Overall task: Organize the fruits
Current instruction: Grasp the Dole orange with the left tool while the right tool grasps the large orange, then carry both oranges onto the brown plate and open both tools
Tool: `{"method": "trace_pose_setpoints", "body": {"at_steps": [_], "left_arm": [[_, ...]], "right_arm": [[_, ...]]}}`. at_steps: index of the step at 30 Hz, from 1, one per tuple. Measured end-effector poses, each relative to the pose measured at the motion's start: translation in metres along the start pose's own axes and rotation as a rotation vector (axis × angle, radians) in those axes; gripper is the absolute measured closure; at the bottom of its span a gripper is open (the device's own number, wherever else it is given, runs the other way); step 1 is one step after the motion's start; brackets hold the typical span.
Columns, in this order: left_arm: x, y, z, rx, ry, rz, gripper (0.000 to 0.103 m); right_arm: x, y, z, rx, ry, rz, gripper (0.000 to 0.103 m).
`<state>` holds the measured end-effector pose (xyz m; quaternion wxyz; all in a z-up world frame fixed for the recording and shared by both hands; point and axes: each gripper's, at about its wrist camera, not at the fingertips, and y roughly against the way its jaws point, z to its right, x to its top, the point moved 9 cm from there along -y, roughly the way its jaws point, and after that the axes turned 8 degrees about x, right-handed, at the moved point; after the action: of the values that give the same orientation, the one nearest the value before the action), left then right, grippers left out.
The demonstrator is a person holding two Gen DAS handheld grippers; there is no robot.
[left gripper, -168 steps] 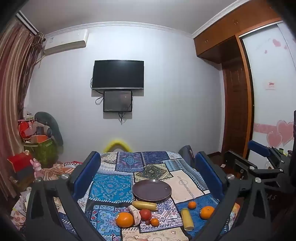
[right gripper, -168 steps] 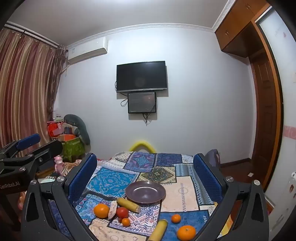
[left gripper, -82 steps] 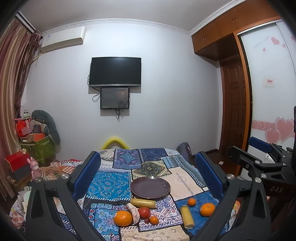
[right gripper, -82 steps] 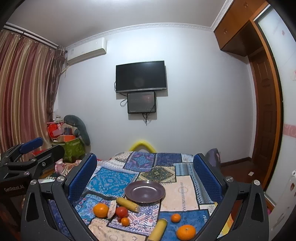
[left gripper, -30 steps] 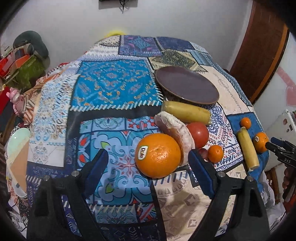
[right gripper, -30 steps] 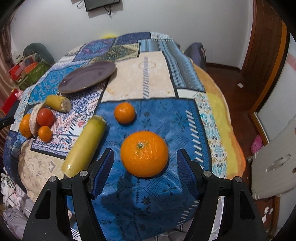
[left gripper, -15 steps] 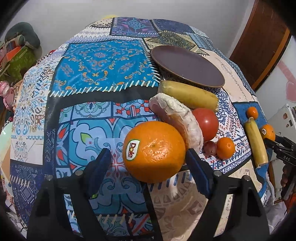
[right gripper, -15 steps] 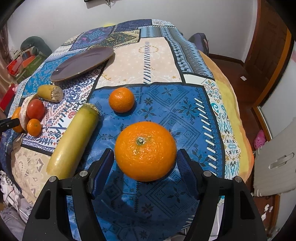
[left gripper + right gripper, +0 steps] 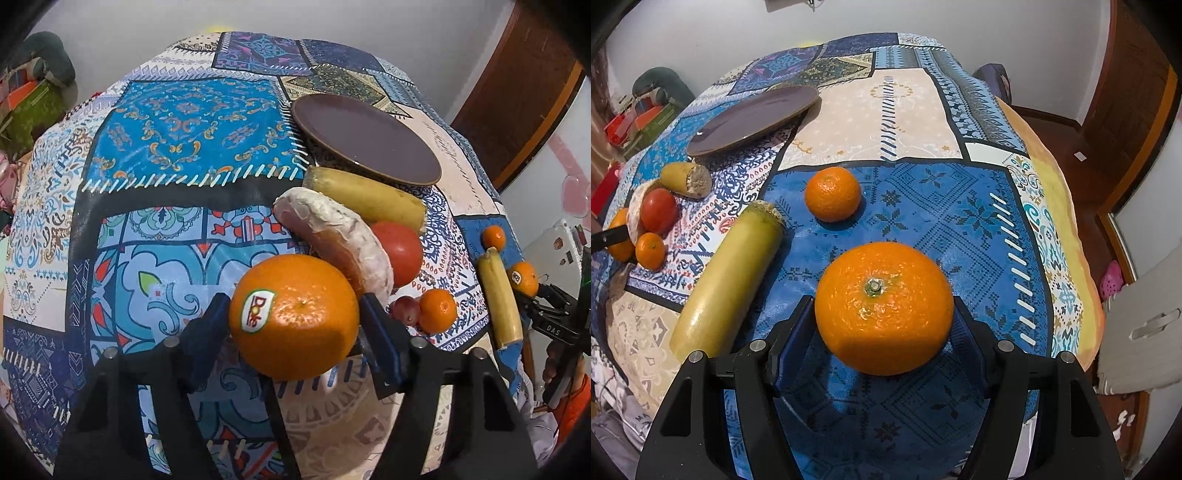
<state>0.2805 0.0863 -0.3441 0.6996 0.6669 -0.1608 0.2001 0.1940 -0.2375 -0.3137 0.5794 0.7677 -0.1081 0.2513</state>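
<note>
Now, on your left wrist view, your left gripper [image 9: 293, 314] is closing its blue pads around the stickered orange [image 9: 293, 317], which sits on the patchwork cloth [image 9: 192, 122] dead centre between the jaws, both pads at or just off its sides, set to be lifted towards the empty brown plate [image 9: 365, 138] at one o'clock. On the right wrist view, your right gripper [image 9: 884, 314] straddles the big orange [image 9: 884, 308] likewise, pads right against its flanks, though a firm clench cannot be told; the plate lies far off at eleven o'clock.
</note>
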Motion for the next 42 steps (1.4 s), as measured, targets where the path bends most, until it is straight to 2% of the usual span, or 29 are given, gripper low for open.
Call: {"method": "trace_pose_setpoints", "body": {"at_steps": [1, 9, 13, 17, 30, 42], "left_arm": [[0.000, 0.001, 0.002, 0.009, -0.012, -0.001, 0.034], [-0.002, 0.008, 0.000, 0.036, -0.026, 0.004, 0.035], [-0.002, 0.016, -0.005, 0.027, -0.008, 0.016, 0.035], [0.004, 0.029, -0.009, 0.049, -0.001, 0.048, 0.035], [0.056, 0.082, -0.006, 0.068, 0.005, 0.211, 0.035], [0.100, 0.095, 0.010, 0.064, -0.018, 0.285, 0.035]], "right_arm": [[0.000, 0.000, 0.000, -0.007, 0.004, 0.002, 0.039], [0.003, 0.002, -0.004, 0.004, -0.004, 0.006, 0.040], [0.010, 0.013, -0.008, 0.006, 0.005, 0.039, 0.040], [0.023, 0.026, -0.014, 0.011, 0.025, 0.082, 0.040], [0.085, 0.064, -0.040, 0.045, 0.085, 0.239, 0.040], [0.138, 0.084, -0.069, 0.071, 0.139, 0.367, 0.040]]}}
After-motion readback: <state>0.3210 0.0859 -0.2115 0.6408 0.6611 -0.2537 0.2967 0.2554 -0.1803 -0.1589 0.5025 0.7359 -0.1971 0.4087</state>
